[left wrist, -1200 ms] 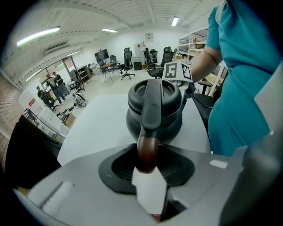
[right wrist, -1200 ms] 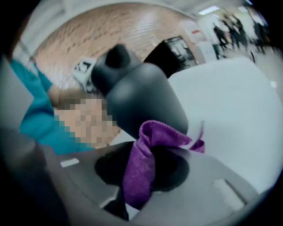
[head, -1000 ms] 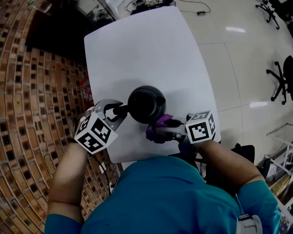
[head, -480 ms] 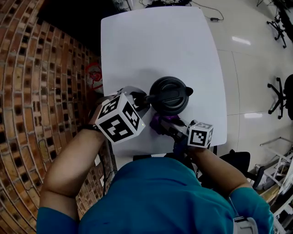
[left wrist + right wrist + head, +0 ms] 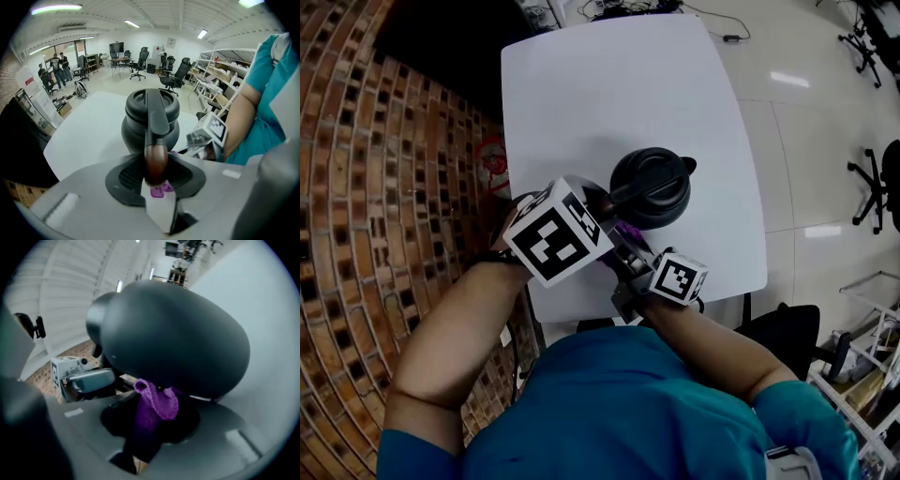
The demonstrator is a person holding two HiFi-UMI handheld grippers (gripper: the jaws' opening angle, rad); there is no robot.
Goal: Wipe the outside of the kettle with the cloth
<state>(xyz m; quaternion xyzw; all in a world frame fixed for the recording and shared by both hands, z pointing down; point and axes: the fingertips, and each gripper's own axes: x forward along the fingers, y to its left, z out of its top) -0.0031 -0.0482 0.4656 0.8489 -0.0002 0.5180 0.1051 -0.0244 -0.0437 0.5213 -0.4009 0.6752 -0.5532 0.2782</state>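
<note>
A dark grey kettle [image 5: 652, 186] stands on the white table [image 5: 609, 84]; its handle [image 5: 155, 140] ends in a brown tip. My left gripper [image 5: 156, 172] is shut on that handle tip, and the kettle's lid and body [image 5: 151, 119] rise just beyond it. My right gripper [image 5: 152, 420] is shut on a purple cloth [image 5: 157, 404] and holds it against the kettle's lower side [image 5: 178, 341]. In the head view the right gripper [image 5: 623, 246] reaches in under the left one [image 5: 598, 204], and a strip of cloth [image 5: 628, 232] shows between them.
The table's near edge [image 5: 581, 314] lies just under both hands. A brick floor [image 5: 394, 187] is to the left and pale tiles [image 5: 806, 141] to the right. Office chairs [image 5: 174, 75], shelves and several people stand far across the room.
My right gripper has slid left with the cloth along the kettle's near side, ending under the left gripper. The left gripper has stayed shut on the handle, shifted right and rolled.
</note>
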